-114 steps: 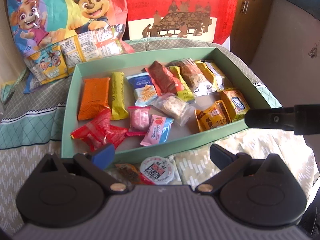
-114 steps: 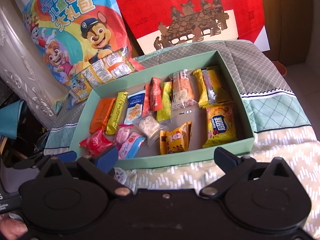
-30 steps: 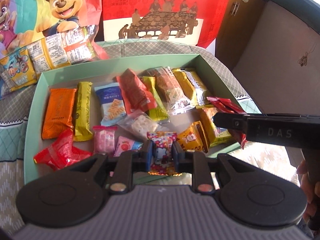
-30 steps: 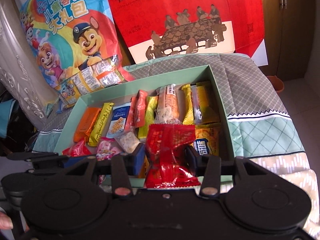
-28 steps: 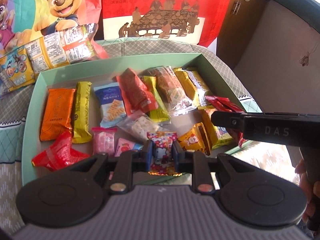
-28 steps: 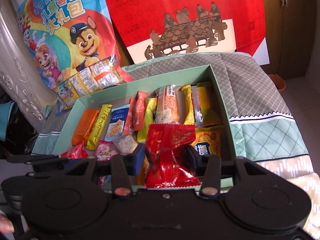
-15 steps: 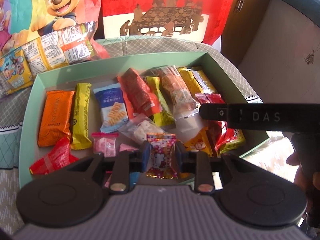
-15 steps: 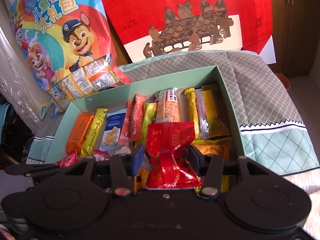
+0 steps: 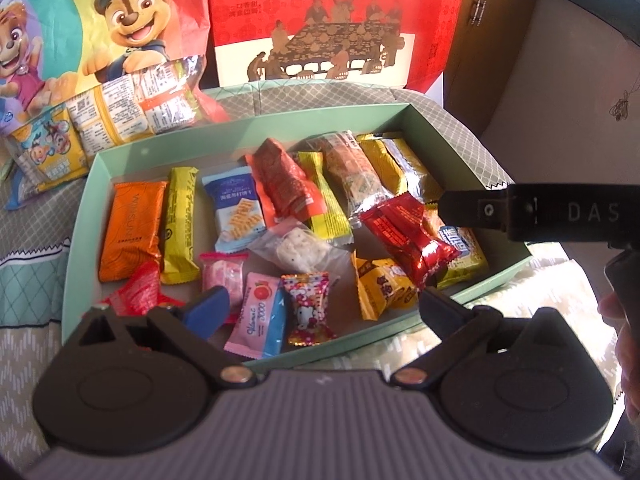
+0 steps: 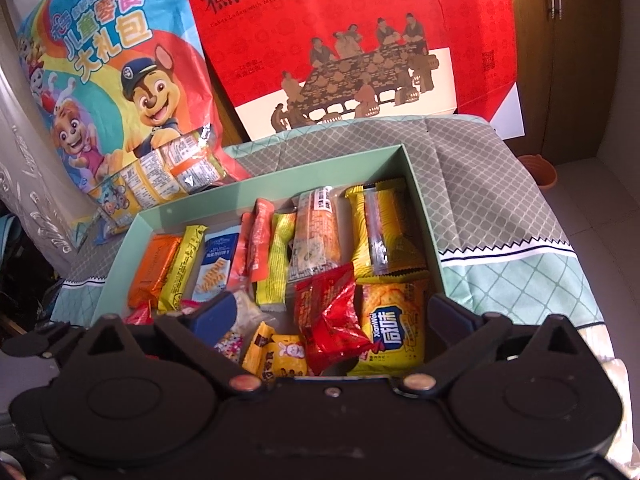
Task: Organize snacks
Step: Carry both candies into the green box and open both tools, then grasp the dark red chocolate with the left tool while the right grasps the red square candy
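Observation:
A shallow green box [image 9: 240, 128] on a patterned cloth holds several wrapped snacks. My left gripper [image 9: 322, 306] hovers over its near edge, jaws opening wide. A small cartoon-cat candy [image 9: 310, 308] lies loose in the box between the fingers, touched by neither pad. In the right wrist view my right gripper [image 10: 328, 312] is also opening above the green box [image 10: 280, 168]. A crinkled red packet [image 10: 332, 312] rests free on the other snacks between its fingers. The left wrist view shows that red packet [image 9: 408, 236] below one black finger of the right gripper [image 9: 472, 210].
A cartoon-dog snack bag [image 9: 120, 40] and a red gift box [image 9: 340, 20] stand behind the green box. Small yellow packs [image 9: 120, 120] lie on the cloth at back left. A wooden cabinet [image 10: 560, 40] and an orange pot [image 10: 540, 168] are at right.
Both grippers have gone from shut to wide open. The left let go of the cartoon-cat candy and the right let go of the red packet; both now lie in the box.

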The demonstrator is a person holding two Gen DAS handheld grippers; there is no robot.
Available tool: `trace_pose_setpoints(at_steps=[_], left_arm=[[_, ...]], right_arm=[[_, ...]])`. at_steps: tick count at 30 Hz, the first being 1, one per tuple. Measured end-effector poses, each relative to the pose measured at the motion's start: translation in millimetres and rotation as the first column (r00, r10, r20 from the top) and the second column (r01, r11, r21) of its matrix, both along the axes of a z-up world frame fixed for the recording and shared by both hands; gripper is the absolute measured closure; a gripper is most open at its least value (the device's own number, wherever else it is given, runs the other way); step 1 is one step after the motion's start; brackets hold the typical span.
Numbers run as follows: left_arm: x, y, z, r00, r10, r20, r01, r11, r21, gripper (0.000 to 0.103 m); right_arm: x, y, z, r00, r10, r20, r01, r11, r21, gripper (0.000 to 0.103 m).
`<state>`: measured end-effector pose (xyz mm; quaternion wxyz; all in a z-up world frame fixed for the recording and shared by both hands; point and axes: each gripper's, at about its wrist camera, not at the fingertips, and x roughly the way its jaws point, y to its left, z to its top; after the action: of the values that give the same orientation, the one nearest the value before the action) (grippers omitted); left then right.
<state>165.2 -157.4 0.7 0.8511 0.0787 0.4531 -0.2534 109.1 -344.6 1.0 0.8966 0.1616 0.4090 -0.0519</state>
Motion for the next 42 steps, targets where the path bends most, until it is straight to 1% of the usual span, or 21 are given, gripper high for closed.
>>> trace_pose_setpoints(at_steps=[5, 8, 15, 19, 22, 24, 29, 32, 33, 34, 36, 40, 42], left_arm=[[-26, 3, -1, 0.999, -0.034, -0.007, 0.034, 0.999, 0.007, 0.000], [-44, 6, -6, 0.998, -0.063, -0.027, 0.063, 0.998, 0.017, 0.000], [-89, 12, -20, 0.984, -0.159, -0.076, 0.163, 0.986, 0.045, 0.000], [-114, 14, -28, 0.969, -0.230, -0.090, 0.237, 0.969, 0.070, 0.000], [-131, 17, -35, 0.952, -0.285, -0.107, 0.295, 0.951, 0.089, 0.000], [-139, 20, -40, 0.945, -0.303, -0.122, 0.316, 0.943, 0.100, 0.000], [-154, 31, -55, 0.925, -0.337, -0.177, 0.356, 0.929, 0.095, 0.000], [-163, 33, -62, 0.909, -0.362, -0.205, 0.387, 0.916, 0.101, 0.000], [-166, 32, -63, 0.908, -0.366, -0.204, 0.392, 0.914, 0.107, 0.000], [-167, 30, -65, 0.910, -0.364, -0.197, 0.391, 0.912, 0.120, 0.000], [-167, 26, -69, 0.925, -0.336, -0.178, 0.364, 0.918, 0.156, 0.000], [-156, 23, -68, 0.958, -0.250, -0.143, 0.272, 0.948, 0.165, 0.000], [-143, 23, -66, 0.976, -0.173, -0.130, 0.194, 0.966, 0.172, 0.001]], right_arm=[[-25, 4, 3, 1.000, 0.001, -0.006, -0.001, 1.000, 0.010, 0.000], [-41, 7, 3, 1.000, 0.008, -0.014, -0.008, 1.000, 0.010, 0.000], [-90, 13, -4, 0.999, 0.012, -0.045, -0.011, 1.000, 0.022, 0.000], [-113, 16, -10, 0.998, 0.011, -0.061, -0.009, 0.999, 0.032, 0.000], [-128, 17, -13, 0.998, 0.011, -0.066, -0.008, 0.999, 0.041, 0.000], [-135, 18, -15, 0.997, 0.018, -0.071, -0.015, 0.999, 0.043, 0.000], [-148, 24, -23, 0.995, 0.041, -0.088, -0.038, 0.999, 0.034, 0.000], [-153, 22, -29, 0.995, 0.025, -0.098, -0.020, 0.998, 0.054, 0.000], [-154, 22, -30, 0.995, 0.023, -0.099, -0.017, 0.998, 0.059, 0.000], [-155, 20, -31, 0.995, 0.021, -0.098, -0.015, 0.998, 0.065, 0.000], [-157, 19, -32, 0.995, 0.015, -0.094, -0.009, 0.998, 0.065, 0.000], [-161, 14, -33, 0.996, -0.009, -0.084, 0.014, 0.998, 0.062, 0.000], [-163, 9, -34, 0.996, -0.026, -0.083, 0.032, 0.997, 0.065, 0.000]])
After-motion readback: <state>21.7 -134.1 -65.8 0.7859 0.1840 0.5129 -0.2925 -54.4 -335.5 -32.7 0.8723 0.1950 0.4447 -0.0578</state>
